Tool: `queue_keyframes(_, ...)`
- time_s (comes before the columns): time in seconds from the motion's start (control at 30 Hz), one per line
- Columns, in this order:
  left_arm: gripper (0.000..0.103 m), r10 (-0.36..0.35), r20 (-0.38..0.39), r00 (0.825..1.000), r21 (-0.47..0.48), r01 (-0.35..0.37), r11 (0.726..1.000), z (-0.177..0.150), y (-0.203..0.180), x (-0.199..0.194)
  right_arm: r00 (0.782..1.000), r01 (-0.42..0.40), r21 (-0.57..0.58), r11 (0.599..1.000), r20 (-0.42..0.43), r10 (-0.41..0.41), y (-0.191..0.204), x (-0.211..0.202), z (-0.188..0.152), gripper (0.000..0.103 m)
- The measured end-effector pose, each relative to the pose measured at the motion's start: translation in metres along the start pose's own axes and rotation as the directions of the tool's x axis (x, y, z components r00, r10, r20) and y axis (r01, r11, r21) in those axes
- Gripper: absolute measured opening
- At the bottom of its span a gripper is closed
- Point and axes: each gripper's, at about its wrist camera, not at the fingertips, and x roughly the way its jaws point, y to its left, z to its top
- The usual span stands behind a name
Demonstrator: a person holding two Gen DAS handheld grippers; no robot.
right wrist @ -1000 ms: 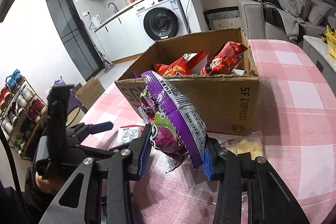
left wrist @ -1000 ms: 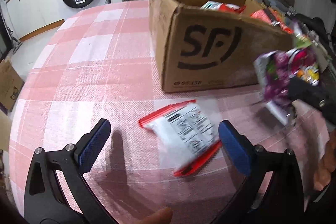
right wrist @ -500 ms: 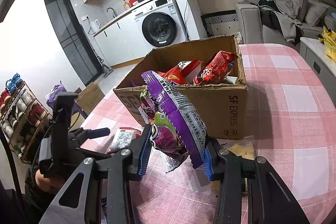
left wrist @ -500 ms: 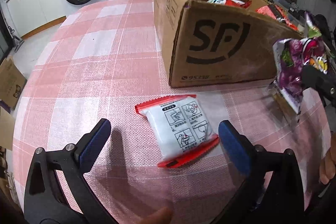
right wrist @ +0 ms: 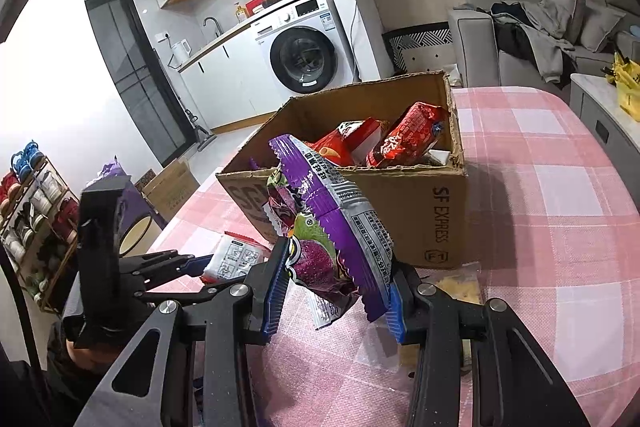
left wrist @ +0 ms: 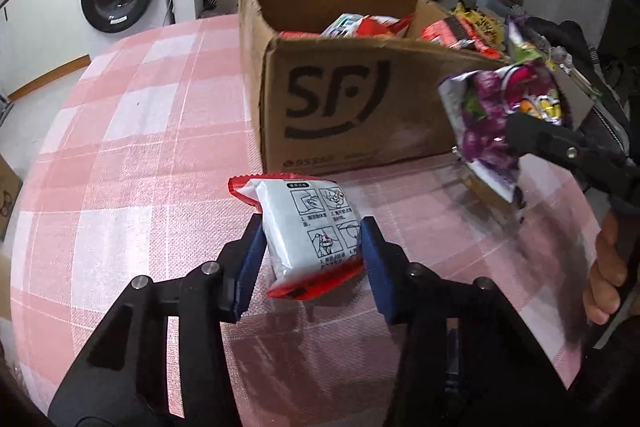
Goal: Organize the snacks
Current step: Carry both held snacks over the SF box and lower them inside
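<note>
Left tool is clenched on the white packet with red edges, blue pads bearing on its two long sides near the lower end; the packet's far end looks to rest on or just above the pink checked counter, cannot tell which. Right tool is clenched on the purple snack bag, held upright and clear of the counter, just in front of the cardboard box. Box sits open on the counter, several red snack packs already inside, so the job reads as partly done: two packs in hand, and a clear flat packet lies on the counter beside the box base. Step in hand, as judged: carry both packs over the rim and drop them in. Notes for doing it well: lift the white packet straight up before moving it forward, since the near box wall stands close ahead and the rim is higher than the current grip. The grip is low on the packet, so it may pivot; keep the pads squeezed and move slowly. Take the purple bag in first or offset the two tools sideways, as both approach the same corner. Release only once each pack is past the rim and over a free patch.
</note>
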Motion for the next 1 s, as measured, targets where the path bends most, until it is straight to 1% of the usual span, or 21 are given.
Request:
queue_keyframes(0.13,0.044,-0.031,0.034,0.999,0.012,0.030,0.999,0.003,-0.006,-0.013,1.000,-0.002,-0.004,1.000,0.011,0.002,0.002,-0.004,0.001,0.042)
queue_keyframes(0.3,0.044,-0.052,0.080,0.995,0.025,0.050,0.998,0.005,-0.017,-0.034,0.999,-0.006,-0.009,1.000,0.032,0.007,0.004,-0.012,0.003,0.042)
queue_keyframes(0.47,0.044,-0.082,0.130,0.988,0.021,0.080,0.997,0.009,-0.025,-0.058,0.998,-0.010,-0.016,1.000,0.055,0.011,0.008,-0.022,0.005,0.042)
queue_keyframes(0.6,0.044,-0.086,0.166,0.982,0.022,0.084,0.996,0.012,-0.026,-0.072,0.997,-0.008,-0.022,1.000,0.073,0.010,0.011,-0.029,0.008,0.042)
queue_keyframes(1.0,0.044,-0.080,0.224,0.971,-0.006,0.083,0.997,0.016,-0.021,-0.099,0.995,0.010,-0.011,1.000,0.101,-0.009,0.011,-0.043,0.012,0.042)
